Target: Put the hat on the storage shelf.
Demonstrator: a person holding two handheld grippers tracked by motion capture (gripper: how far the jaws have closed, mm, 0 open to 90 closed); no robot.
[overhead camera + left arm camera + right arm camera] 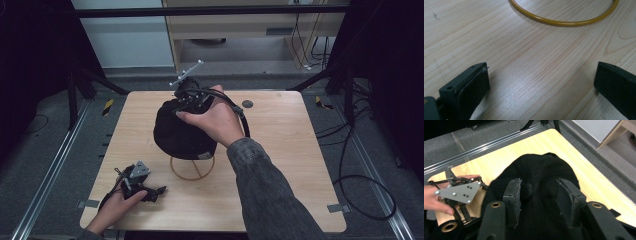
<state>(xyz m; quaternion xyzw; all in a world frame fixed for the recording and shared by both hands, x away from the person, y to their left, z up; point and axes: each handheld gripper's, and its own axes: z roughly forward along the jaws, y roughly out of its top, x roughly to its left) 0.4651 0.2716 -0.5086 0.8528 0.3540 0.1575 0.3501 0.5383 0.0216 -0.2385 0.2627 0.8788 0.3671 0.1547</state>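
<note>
Light wood bench (280, 165) is ringed by grey floor (50, 150); left claw (541, 82) released, right claw (539, 195) spread over black cap (541, 170)

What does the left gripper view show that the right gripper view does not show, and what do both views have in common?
In the left gripper view alone: the yellow ring lying on the wood, and the left gripper with its jaws wide apart over bare table.

In the right gripper view alone: the black cap, with the right gripper down on its crown, jaws open on either side of the top button, and the grey floor beyond the table edge.

Shared: the light wooden table.
</note>
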